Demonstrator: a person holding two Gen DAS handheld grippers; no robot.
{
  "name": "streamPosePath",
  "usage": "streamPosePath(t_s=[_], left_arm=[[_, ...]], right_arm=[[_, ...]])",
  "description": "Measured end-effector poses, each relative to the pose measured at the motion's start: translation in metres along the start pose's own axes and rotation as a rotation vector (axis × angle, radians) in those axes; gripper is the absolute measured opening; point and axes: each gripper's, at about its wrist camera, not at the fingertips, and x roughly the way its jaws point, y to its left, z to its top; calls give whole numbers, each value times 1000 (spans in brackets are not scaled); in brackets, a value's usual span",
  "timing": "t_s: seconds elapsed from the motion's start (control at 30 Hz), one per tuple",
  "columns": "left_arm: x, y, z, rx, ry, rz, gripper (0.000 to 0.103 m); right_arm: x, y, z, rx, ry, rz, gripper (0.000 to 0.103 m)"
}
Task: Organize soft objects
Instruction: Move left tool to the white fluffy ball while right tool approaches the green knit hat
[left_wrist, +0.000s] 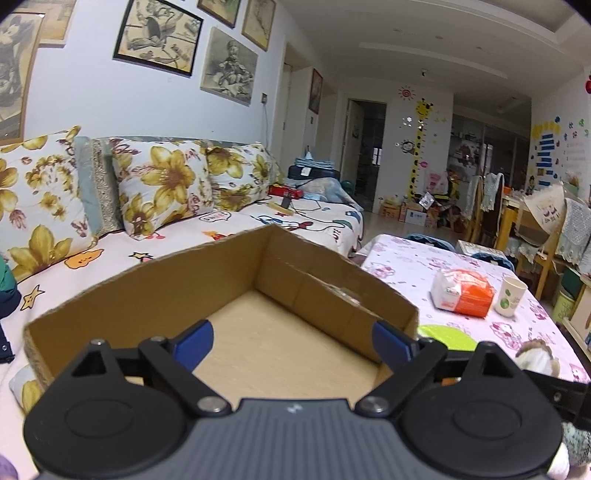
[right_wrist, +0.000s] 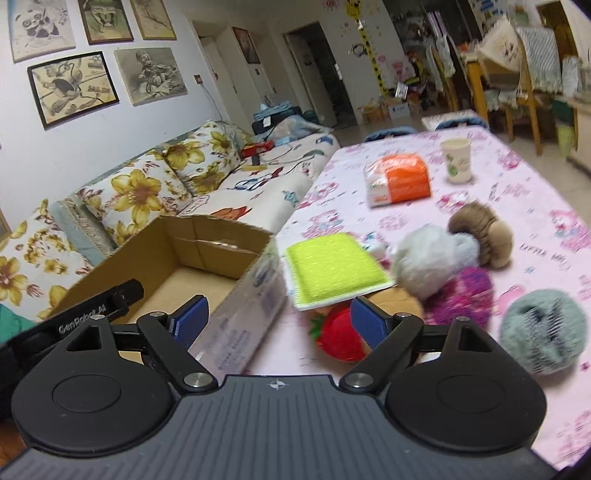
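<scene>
Both tongs stand wide apart with nothing between the pads: the left tongs (left_wrist: 291, 341) hang over the open cardboard box (left_wrist: 207, 280) in the lower middle of the left wrist view, and the right tongs (right_wrist: 279, 319) sit low in the right wrist view, straddling the box's near wall and the edge of the bench (right_wrist: 517, 206). The box looks empty, so the sorting seems hardly begun. The soft things lie on the bench to the right of the box: a lime-green pad (right_wrist: 334, 267) just beside it, a red strawberry plush (right_wrist: 338, 338) partly hidden behind the right-hand blue pad, a white fluffy ball (right_wrist: 424, 260) touching a brown mushroom-shaped plush (right_wrist: 480, 232), a purple pom-pom (right_wrist: 467, 295) and a grey-green one (right_wrist: 545, 332) at the far right. The chief risk, I judge, is a bad first pick: the strawberry lies half under the green pad's corner, so closing there could pinch both or drag the pad off the bench edge. The clustered balls touch one another, and a grab at one may roll its neighbours toward the paper cup (right_wrist: 458, 160) and tissue pack (right_wrist: 399, 179) in the upper middle. Fluffy pile compresses, so a shallow pinch may slip over the box wall. The right wrist view is blurred, so exact contacts are uncertain.
</scene>
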Motion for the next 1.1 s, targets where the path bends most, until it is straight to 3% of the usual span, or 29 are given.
streamPosePath(t_s=[0.53, 1.1], left_arm=[[0, -36, -6, 72, -3, -48, 101], [1, -78, -17, 168, 11, -83, 102]], right_arm=[[-13, -18, -3, -29, -21, -74, 103], [-19, -44, -6, -44, -41, -125, 103]])
